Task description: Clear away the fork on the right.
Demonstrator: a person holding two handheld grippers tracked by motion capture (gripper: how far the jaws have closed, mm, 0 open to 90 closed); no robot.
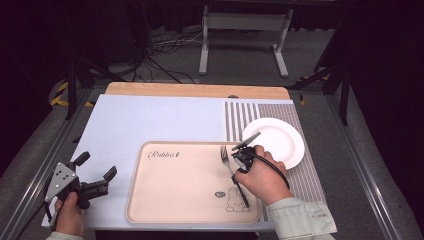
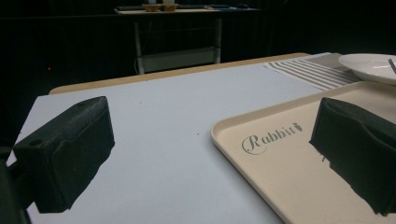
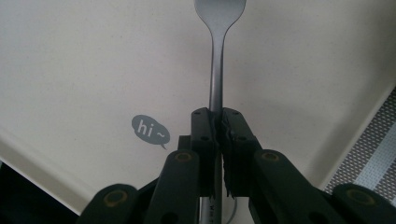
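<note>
Right claw (image 3: 218,122) grips your fork (image 3: 218,28) mid-handle; tines point toward the frame's top, over the tray (image 3: 84,60).

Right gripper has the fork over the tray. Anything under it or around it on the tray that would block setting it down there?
Nothing visible. The right gripper is shut on the fork, and the tray below it is bare apart from its printed drawings. The plate sits off the tray on the striped mat.
</note>
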